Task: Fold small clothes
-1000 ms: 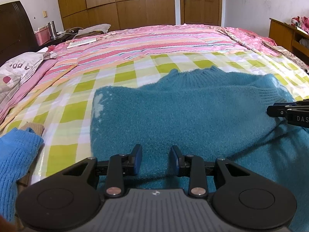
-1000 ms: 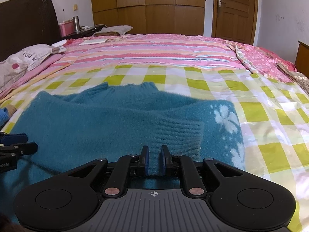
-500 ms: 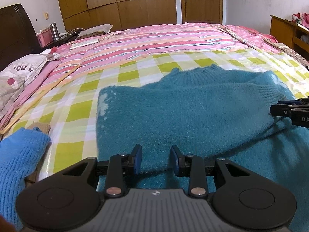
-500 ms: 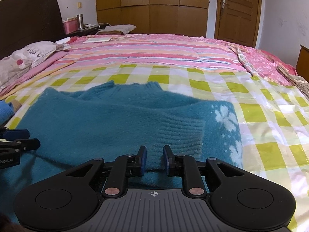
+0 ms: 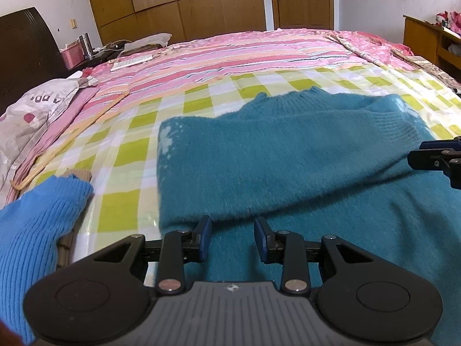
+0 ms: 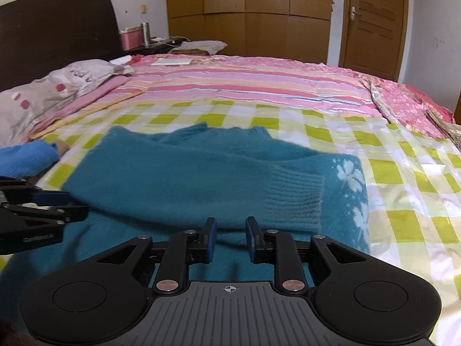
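Note:
A fluffy teal sweater (image 5: pixel 288 158) (image 6: pixel 187 173) lies flat on the green-checked sheet, collar pointing away. One sleeve is folded across its body, and the ribbed cuff (image 6: pixel 294 193) lies near the white flower pattern. My left gripper (image 5: pixel 232 227) hovers open over the sweater's near left part with nothing between its pads; the right wrist view shows it at the left edge (image 6: pixel 57 204). My right gripper (image 6: pixel 230 227) is opening just short of the folded sleeve, its pads clear of the knit. It also shows at the left wrist view's right edge (image 5: pixel 432 155).
A bright blue knit garment (image 5: pixel 37 222) (image 6: pixel 26 158) lies left of the sweater over something tan. A grey pillow (image 5: pixel 37 106) and dark headboard (image 6: pixel 57 20) are at far left. Pink striped bedding (image 5: pixel 245 57) covers the far half. A wooden cabinet (image 5: pixel 426 37) stands at right.
The right gripper's jaws went from pinched on the sleeve near its cuff to apart, leaving the sleeve lying on the sweater. Both grippers drew back and up a little.

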The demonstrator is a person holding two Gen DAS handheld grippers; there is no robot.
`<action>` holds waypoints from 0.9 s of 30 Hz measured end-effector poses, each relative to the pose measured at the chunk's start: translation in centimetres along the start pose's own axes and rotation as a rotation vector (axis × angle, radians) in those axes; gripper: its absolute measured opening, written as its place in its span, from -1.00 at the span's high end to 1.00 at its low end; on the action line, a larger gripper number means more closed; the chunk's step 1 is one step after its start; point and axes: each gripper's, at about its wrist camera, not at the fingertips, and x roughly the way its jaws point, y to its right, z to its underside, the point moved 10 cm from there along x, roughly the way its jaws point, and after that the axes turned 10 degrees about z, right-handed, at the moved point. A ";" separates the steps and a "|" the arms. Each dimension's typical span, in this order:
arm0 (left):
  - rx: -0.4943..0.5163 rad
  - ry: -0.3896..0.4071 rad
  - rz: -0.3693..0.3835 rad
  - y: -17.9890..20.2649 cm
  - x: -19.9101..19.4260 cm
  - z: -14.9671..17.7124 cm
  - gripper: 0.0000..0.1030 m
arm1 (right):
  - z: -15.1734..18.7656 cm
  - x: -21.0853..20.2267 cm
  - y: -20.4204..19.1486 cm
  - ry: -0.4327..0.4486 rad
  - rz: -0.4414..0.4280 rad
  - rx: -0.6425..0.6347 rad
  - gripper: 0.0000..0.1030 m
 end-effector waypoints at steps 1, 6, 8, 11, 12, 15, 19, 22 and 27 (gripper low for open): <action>0.002 0.000 0.001 0.1 -0.3 0.2 0.25 | 0.1 -0.5 -0.2 0.002 -0.005 -0.005 0.50; 0.007 0.004 0.004 0.6 -1.7 0.8 0.25 | 1.1 -2.2 -1.0 -0.002 -0.026 -0.017 0.49; 0.010 0.006 0.006 0.8 -2.3 1.0 0.25 | 1.6 -2.8 -1.3 -0.005 -0.030 -0.018 0.49; 0.015 0.007 0.009 1.1 -3.1 1.4 0.25 | 2.3 -3.6 -1.3 -0.010 -0.035 -0.016 0.49; 0.018 0.008 0.010 1.2 -3.3 1.6 0.25 | 2.5 -3.9 -1.3 -0.014 -0.038 -0.013 0.49; 0.022 0.008 0.011 1.4 -4.0 2.1 0.25 | 3.2 -4.6 -1.1 -0.023 -0.043 -0.003 0.49; 0.021 -0.001 0.015 1.8 -4.8 3.1 0.25 | 4.1 -5.4 -0.8 -0.032 -0.040 0.009 0.48; 0.024 -0.012 0.018 2.2 -5.5 4.2 0.25 | 5.2 -6.2 -0.5 -0.043 -0.041 0.016 0.48; 0.015 -0.037 0.029 3.0 -6.6 6.4 0.25 | 6.9 -7.5 -0.1 -0.060 -0.037 0.022 0.48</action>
